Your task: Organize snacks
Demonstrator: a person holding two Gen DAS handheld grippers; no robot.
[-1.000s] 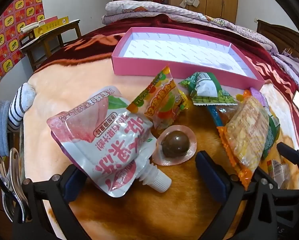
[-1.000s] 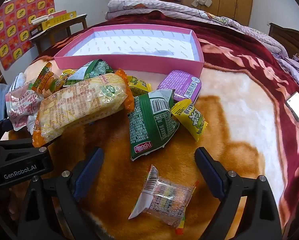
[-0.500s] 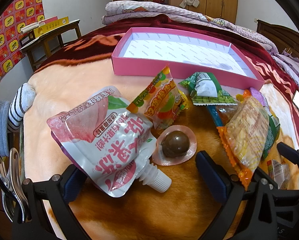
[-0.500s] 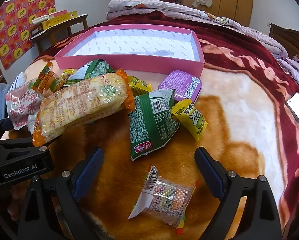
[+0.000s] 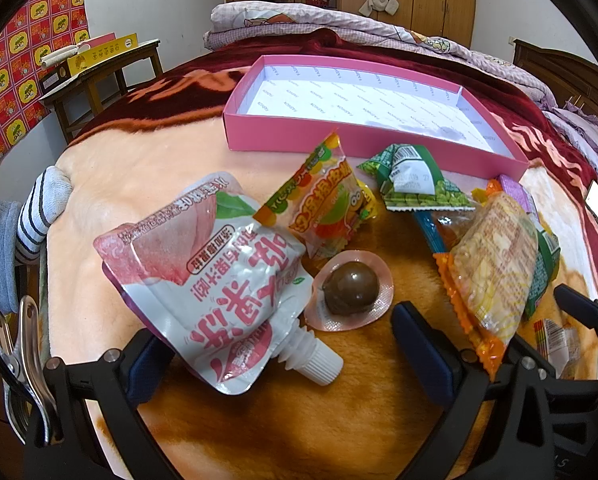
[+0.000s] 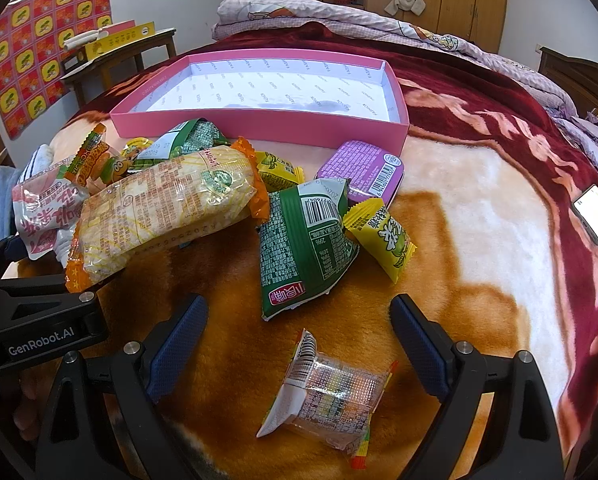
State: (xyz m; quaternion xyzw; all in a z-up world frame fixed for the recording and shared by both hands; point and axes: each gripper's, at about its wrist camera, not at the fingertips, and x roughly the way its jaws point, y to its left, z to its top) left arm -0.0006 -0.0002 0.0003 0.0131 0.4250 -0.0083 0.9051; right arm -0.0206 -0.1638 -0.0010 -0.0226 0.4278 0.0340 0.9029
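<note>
Left tongs [image 5: 275, 344] spread apart, empty; white-pink spout pouch [image 5: 207, 272] lay between fingers, chocolate ball cup [image 5: 349, 290] just ahead. Right tongs [image 6: 299, 338] spread apart, empty; clear candy packet [image 6: 327, 392] between fingers, green bag [image 6: 305, 248] ahead, pink box [image 6: 259, 124] beyond on bed blanket [image 6: 479, 220]

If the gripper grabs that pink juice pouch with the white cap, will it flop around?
Probably yes. The pouch looks like soft, crinkled foil, so it would likely sag and bend. It looks plump, so it may be heavy for its size. The glossy skin could slip; the ridged cap seems a firmer hold.
</note>
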